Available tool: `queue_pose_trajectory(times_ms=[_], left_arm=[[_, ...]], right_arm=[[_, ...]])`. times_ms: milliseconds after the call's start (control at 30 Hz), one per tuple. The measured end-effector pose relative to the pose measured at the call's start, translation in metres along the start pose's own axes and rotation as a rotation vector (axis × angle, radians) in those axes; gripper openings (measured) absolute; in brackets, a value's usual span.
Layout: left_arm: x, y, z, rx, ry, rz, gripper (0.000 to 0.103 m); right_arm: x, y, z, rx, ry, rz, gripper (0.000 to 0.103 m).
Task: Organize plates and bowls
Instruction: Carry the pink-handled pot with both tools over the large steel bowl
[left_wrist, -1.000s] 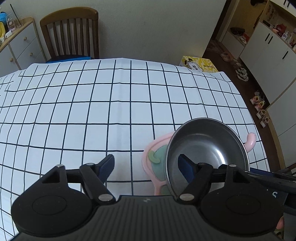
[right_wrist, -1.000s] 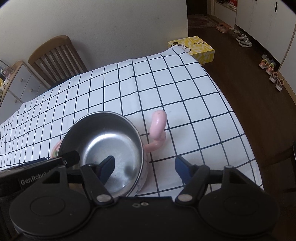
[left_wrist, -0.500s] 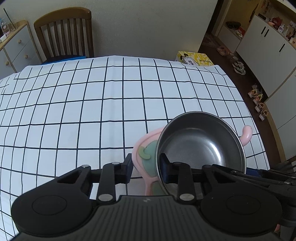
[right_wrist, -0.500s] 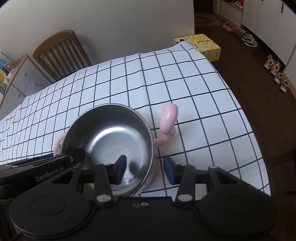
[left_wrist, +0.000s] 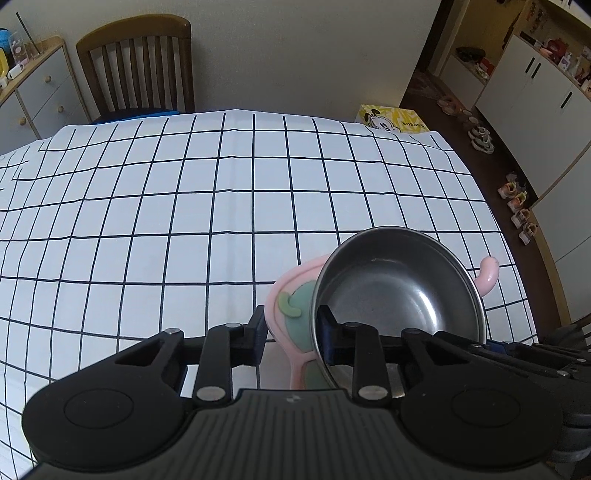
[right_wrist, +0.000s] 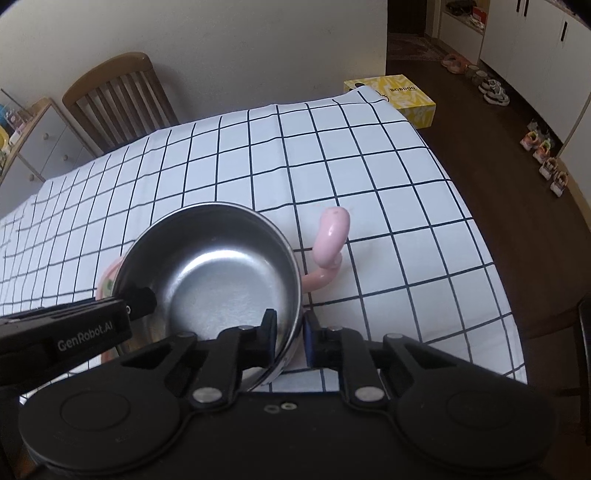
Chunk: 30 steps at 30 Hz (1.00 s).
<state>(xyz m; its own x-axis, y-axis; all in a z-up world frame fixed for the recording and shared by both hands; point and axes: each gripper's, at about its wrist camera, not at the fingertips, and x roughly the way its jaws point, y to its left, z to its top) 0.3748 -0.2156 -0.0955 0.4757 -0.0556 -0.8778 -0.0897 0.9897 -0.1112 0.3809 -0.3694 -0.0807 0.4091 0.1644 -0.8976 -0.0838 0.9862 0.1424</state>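
Steel bowl (right_wrist: 218, 273) atop pink plate (left_wrist: 291, 306); left gripper (left_wrist: 291, 334) and right gripper (right_wrist: 290, 334) each pinch its rim.

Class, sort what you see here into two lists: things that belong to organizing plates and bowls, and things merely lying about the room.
Belongs to the job:
steel bowl
pink plate under the bowl
left hand-held gripper, closed on the plate and bowl rims
right hand-held gripper, shut on the bowl rim

Just lying about:
wooden chair
yellow box
shoes on the floor
checked tablecloth

Wooden chair (left_wrist: 138, 66), pale wall (left_wrist: 295, 51), dark floor (right_wrist: 498, 122)
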Motion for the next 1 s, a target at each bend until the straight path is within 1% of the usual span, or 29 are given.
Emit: queue_pose_trajectory(times_ms=[233,467,700,1000], left_arm=[[-0.024,0.007,-0.010,0.001,-0.017,-0.002,0.027],[-0.063,0.017,-0.026,-0.004,-0.047,-0.014,0.027],[-0.111,0.030,-0.054,-0.013,-0.067,-0.027,0.027],[-0.166,0.048,-0.103,0.000,-0.091,-0.034,0.027]], right_arm=[[-0.017,0.009,-0.010,-0.027,-0.023,-0.009,0.014],[-0.050,0.020,-0.025,-0.050,-0.051,-0.013,0.014],[-0.090,0.035,-0.051,-0.067,-0.083,-0.013,0.014],[-0.136,0.057,-0.101,-0.080,-0.111,-0.019,0.014]])
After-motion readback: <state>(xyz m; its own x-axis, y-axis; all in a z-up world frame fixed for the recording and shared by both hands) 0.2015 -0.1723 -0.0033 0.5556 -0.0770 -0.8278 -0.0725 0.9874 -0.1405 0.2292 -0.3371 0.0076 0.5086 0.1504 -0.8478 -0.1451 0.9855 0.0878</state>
